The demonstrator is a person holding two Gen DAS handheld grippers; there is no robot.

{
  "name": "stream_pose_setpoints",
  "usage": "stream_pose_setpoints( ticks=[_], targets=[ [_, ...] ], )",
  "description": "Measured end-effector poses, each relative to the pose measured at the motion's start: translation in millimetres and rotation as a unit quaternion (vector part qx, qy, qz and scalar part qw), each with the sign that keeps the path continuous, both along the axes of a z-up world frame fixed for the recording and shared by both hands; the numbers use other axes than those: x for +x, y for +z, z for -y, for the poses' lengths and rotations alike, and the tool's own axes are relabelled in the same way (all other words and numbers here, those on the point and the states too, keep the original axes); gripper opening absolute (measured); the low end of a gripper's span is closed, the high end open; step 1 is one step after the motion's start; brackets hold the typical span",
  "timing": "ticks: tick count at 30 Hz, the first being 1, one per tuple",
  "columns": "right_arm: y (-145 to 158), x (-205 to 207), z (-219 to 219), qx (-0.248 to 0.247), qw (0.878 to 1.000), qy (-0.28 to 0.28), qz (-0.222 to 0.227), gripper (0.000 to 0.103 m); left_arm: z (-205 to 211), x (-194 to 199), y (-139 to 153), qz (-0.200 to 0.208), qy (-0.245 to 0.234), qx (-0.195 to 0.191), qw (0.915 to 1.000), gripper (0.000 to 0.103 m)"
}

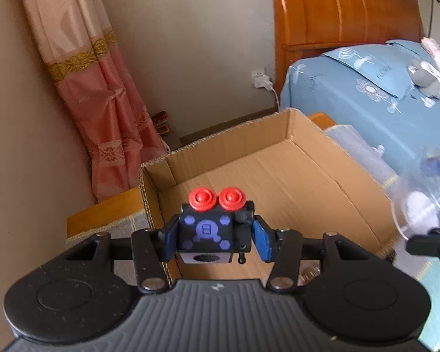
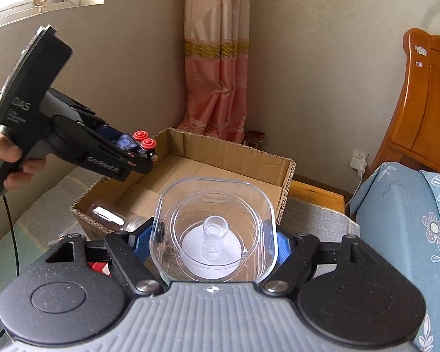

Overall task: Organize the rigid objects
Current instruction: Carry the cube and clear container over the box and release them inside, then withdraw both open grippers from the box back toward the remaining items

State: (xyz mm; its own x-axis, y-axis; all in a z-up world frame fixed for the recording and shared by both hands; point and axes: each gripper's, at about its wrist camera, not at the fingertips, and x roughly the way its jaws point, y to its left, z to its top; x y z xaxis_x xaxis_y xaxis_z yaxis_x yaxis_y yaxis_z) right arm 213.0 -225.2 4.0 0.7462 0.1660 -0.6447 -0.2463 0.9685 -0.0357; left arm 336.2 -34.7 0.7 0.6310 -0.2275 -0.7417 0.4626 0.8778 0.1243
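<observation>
Left wrist view: toy cube [image 1: 209, 228] clamped in left gripper [image 1: 214, 239] jaws above cardboard box [image 1: 278, 158]; clear container [image 2: 212, 231] pinched by right gripper [image 2: 212, 245]; slippery plastic judged likely to be dropped.

Left gripper [image 1: 214, 236] clamps a black toy cube [image 1: 209, 231] above the cardboard box [image 1: 278, 158].

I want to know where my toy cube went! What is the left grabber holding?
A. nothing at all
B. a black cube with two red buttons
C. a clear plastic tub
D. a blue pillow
B: the left gripper is closed on the black cube with two red buttons, its blue pads pressing both sides, held up over the cardboard box; the clear container is in the right gripper.
</observation>
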Motion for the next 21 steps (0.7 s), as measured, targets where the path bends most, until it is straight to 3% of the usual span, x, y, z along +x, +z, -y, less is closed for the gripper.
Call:
stream_pose_setpoints(
  ticks=[1,3,6,13,21],
  targets=[
    [-1,3,1,0.001,1.000,0.000,-0.002,0.081,0,4,-2,0.002,0.003,0.001,1.0000,0.069],
    [-3,7,3,0.004,1.000,-0.001,-0.005,0.081,1,6,-6,0.007,0.008,0.004,0.9999,0.077],
    [-7,15,5,0.004,1.000,-0.001,-0.012,0.081,-4,3,-7,0.002,0.003,-0.006,1.0000,0.078],
    [-15,34,4,0.001,1.000,-0.003,-0.024,0.081,-21,-22,-7,0.004,0.002,-0.007,1.0000,0.092],
    [-18,62,4,-0.013,0.999,-0.006,-0.040,0.081,-51,-54,5,0.020,0.013,-0.027,0.9993,0.096]
  ],
)
